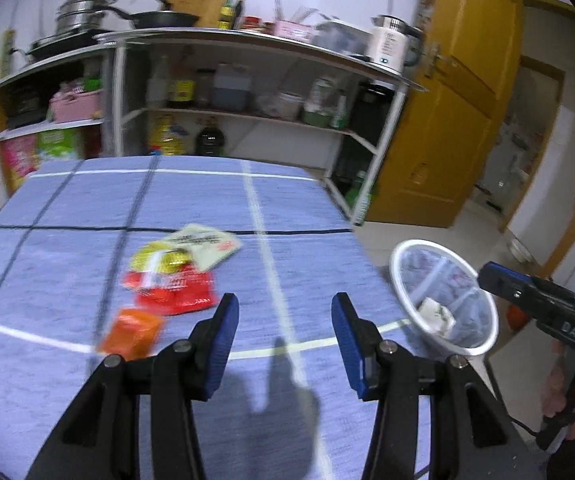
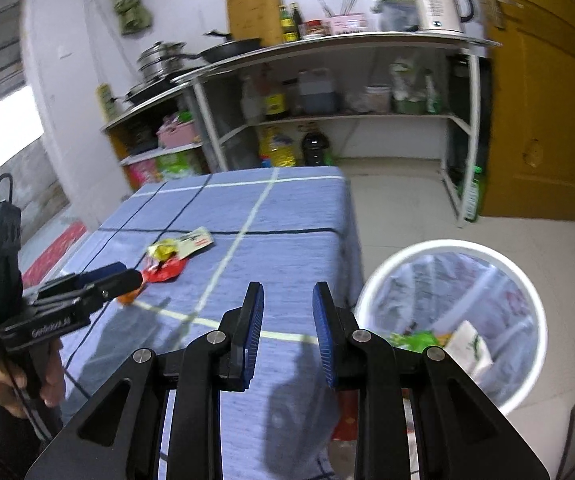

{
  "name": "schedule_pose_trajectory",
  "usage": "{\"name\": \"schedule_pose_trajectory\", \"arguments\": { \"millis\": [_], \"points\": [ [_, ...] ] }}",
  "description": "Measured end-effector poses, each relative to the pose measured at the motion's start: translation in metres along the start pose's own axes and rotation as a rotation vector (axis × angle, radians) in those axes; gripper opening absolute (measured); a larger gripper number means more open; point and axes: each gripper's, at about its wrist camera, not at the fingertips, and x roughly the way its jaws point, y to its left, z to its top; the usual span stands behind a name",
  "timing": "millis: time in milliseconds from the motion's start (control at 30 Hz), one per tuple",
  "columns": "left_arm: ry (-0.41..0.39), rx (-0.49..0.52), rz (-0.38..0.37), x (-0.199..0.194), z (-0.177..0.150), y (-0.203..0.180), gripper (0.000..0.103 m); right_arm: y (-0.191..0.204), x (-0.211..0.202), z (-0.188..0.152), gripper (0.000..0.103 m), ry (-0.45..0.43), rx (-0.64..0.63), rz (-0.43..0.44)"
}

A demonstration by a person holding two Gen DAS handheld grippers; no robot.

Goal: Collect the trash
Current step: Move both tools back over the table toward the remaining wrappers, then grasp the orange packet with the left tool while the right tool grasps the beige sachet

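Hovering above a table draped in a blue checked cloth (image 1: pixel 295 208), the left gripper (image 1: pixel 285 344) has its blue-padded fingers spread wide with nothing between them. Ahead of it and to its left, four pieces of trash lie on the cloth in a loose cluster: an orange packet (image 1: pixel 133 334) nearest the gripper, a red wrapper (image 1: pixel 175 290) just beyond it, a yellow wrapper (image 1: pixel 159 260) overlapping the red one's far edge, and a pale printed card packet (image 1: pixel 207 245) at the back, touching the yellow one. All are blurred, so their print cannot be read.

The right gripper (image 2: pixel 288 334) is also released, its pads parted and empty, held over the table's near right edge. From its camera the same cluster sits mid-table to the left: red wrapper (image 2: pixel 166 270), yellow wrapper (image 2: pixel 162 249) and pale card packet (image 2: pixel 196 240); the orange packet (image 2: pixel 127 298) is mostly hidden behind the tip of the left gripper (image 2: pixel 111 276).

Beside the table's right edge, on the tiled floor, stands a white-rimmed waste bin (image 2: pixel 525 280) lined with a clear bag. Inside lie a white crumpled packet (image 2: pixel 467 346) and a green wrapper (image 2: pixel 415 338). In the left camera the bin (image 1: pixel 401 252) shows only the white packet (image 1: pixel 435 314).

Behind the table stands a metal kitchen shelf (image 2: pixel 367 40) holding a white electric kettle (image 2: pixel 437 4), a black frying pan (image 2: pixel 231 48), steel pots and bottles.
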Motion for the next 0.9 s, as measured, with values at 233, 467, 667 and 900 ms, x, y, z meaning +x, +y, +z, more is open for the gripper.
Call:
{"name": "schedule_pose_trajectory", "arguments": {
  "millis": [233, 467, 667, 900],
  "points": [
    [0.019, -0.022, 0.106, -0.002, -0.008, 0.048, 0.055, 0.030, 0.026, 0.007, 0.030, 0.029, -0.065, 0.067],
    [0.097, -0.054, 0.161, 0.018, -0.023, 0.086, 0.055, 0.049, 0.049, 0.014, 0.052, 0.066, -0.107, 0.123],
    [0.157, -0.054, 0.172, 0.037, -0.023, 0.090, 0.055, 0.066, 0.070, 0.019, 0.052, 0.113, -0.170, 0.135],
    [0.189, 0.013, 0.204, 0.048, -0.024, 0.077, 0.054, 0.076, 0.096, 0.030, 0.052, 0.161, -0.193, 0.136]
  ]
}}
